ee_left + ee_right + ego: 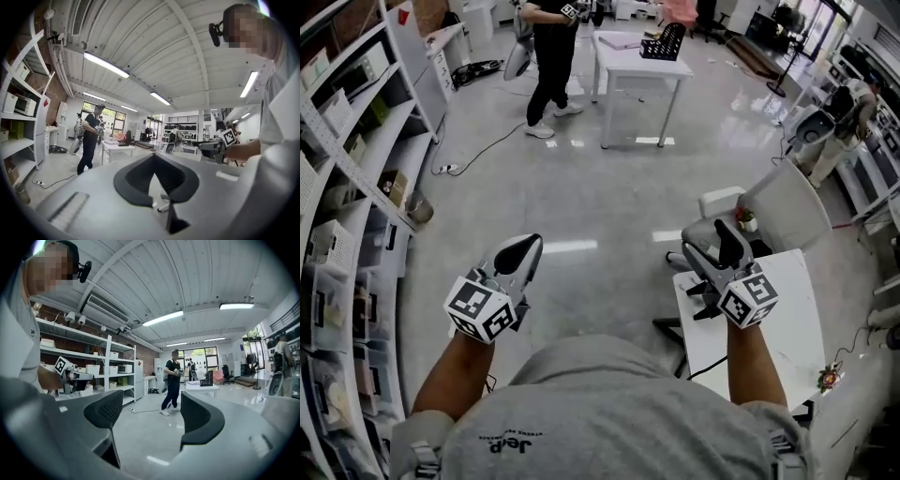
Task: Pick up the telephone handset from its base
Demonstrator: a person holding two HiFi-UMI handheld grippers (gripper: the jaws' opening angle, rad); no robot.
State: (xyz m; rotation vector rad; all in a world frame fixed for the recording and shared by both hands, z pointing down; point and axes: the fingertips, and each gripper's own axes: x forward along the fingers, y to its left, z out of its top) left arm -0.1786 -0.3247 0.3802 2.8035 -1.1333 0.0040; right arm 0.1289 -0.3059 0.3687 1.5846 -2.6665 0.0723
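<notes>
Head view shows no telephone handset or base anywhere, so the reach hasn't started. Empty left claw (523, 248) is pinched together, empty right claw (712, 246) spread wide. Next move, I'd guess: locate the phone, maybe checking the white surface (787, 314) at 4 o'clock.

The head camera is looking steeply down from above the wearer's grey T-shirt (581, 412), close to both arms, onto the glossy grey floor (581, 197). The left gripper (525, 247) and the right gripper (708, 239) are pointing forward. Each gripper camera is therefore sitting just behind its own jaws and facing almost level across the room. The left gripper view is catching the right gripper at its right side, and the right gripper view is catching the left gripper at its left side. All three views are sharing the far person in black clothes (548, 56) and the white desk (628, 66) with the black wire basket (664, 42).
</notes>
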